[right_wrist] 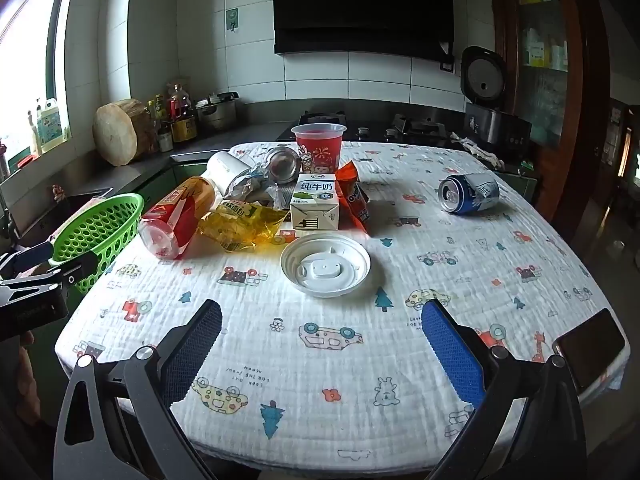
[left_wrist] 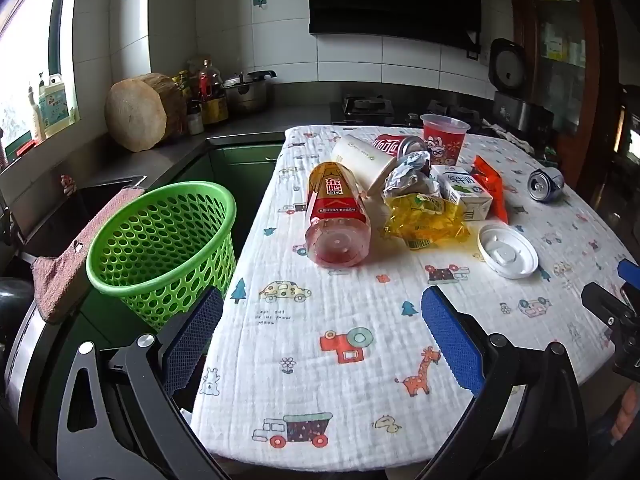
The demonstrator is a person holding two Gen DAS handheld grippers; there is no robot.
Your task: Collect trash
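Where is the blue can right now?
The blue can lies on its side on the tablecloth, alone at the far right in both views, well apart from the milk carton and the pile.

Right gripper (right_wrist: 322, 338) held wide apart above patterned tablecloth (right_wrist: 400, 280), white plastic lid (right_wrist: 325, 267) laid ahead, milk carton (right_wrist: 315, 206) behind it, blue can (right_wrist: 469, 193) tipped over, green basket (right_wrist: 98, 230) seen at left edge.

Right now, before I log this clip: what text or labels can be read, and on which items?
"纯牛奶": white milk carton, front panel.
"东鹏特饮": red-and-yellow plastic bottle lying on its side.
"LOOK OUT FOR THE SNOW MOON", roughly: printed white tablecloth, small and partly unclear.
Orange snack packet: letters starting "Ova", rest hidden.
Red Coca-Cola can, blue can, yellow wrapper: print too blurred.
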